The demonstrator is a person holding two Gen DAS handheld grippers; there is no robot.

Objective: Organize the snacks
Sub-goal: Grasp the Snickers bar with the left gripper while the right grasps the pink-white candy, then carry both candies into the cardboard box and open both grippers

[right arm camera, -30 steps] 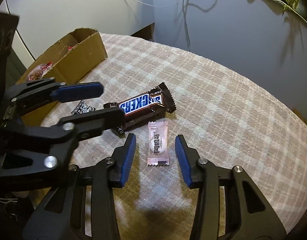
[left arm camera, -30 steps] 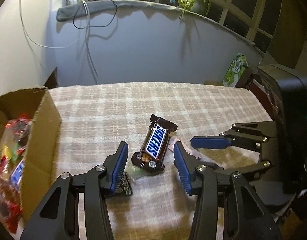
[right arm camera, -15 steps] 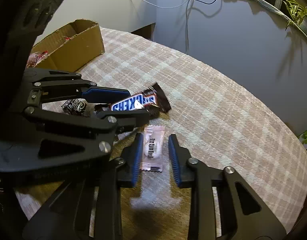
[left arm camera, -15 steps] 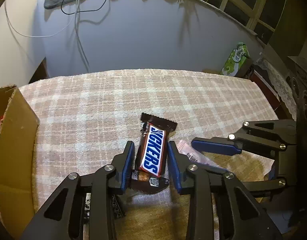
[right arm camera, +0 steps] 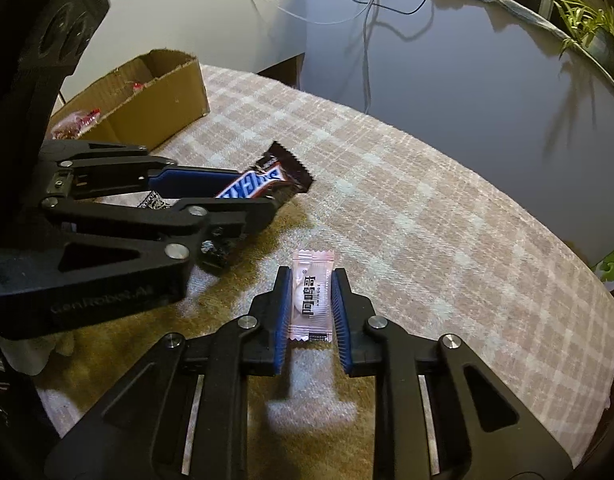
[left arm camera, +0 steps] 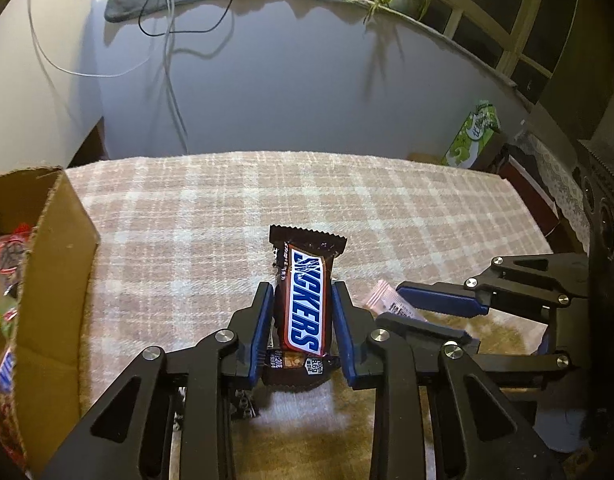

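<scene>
My left gripper (left arm camera: pixel 303 300) is shut on a Snickers bar (left arm camera: pixel 305 304), gripped across its width and lifted off the checked cloth. It also shows in the right wrist view (right arm camera: pixel 253 186), held by the left gripper (right arm camera: pixel 243 194). My right gripper (right arm camera: pixel 310 288) is shut on a small pink candy packet (right arm camera: pixel 310 296), raised above the cloth. In the left wrist view the pink packet (left arm camera: pixel 389 304) sits between the right gripper's blue fingers (left arm camera: pixel 443 300).
An open cardboard box (left arm camera: pixel 47 280) with several wrapped snacks stands at the left; it also shows in the right wrist view (right arm camera: pixel 155 100). A small dark-wrapped candy (right arm camera: pixel 153 202) lies under the left gripper. A green tissue box (left arm camera: pixel 473 136) stands beyond the table's far right.
Both grippers closed from open: the left onto the Snickers bar, the right onto the pink packet. Both snacks have come up off the cloth.
</scene>
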